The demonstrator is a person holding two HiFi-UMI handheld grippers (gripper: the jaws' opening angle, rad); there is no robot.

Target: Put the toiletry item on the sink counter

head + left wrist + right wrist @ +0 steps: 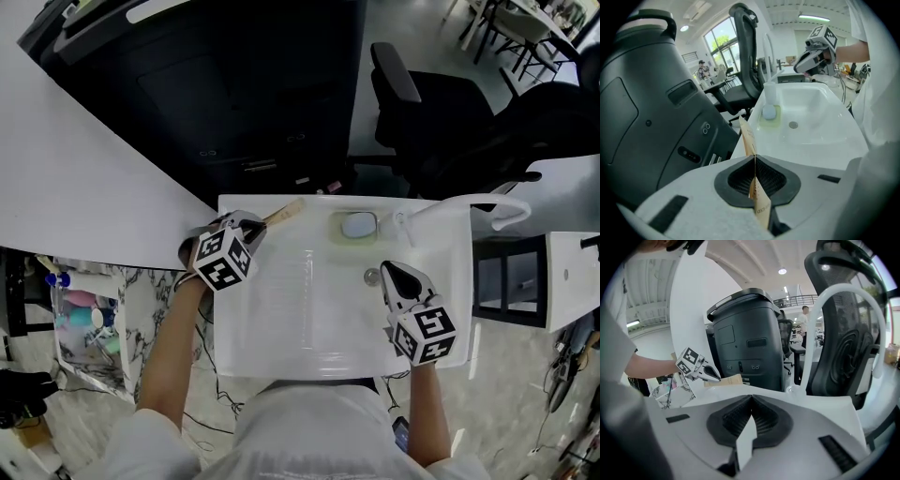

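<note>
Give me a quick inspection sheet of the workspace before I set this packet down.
Surface: white sink unit, rim bare; drain in the basin.
Job's things: tan flat packet at the sink's far left corner; contact unclear.
Clutter: soap dish holding a pale bar, beside the faucet.
Grippers: left gripper jaws shut on the packet; right gripper jaws shut, empty, over the basin.
Cables: loose on the floor.
Surroundings: black machine, office chair, marbled box.
</note>
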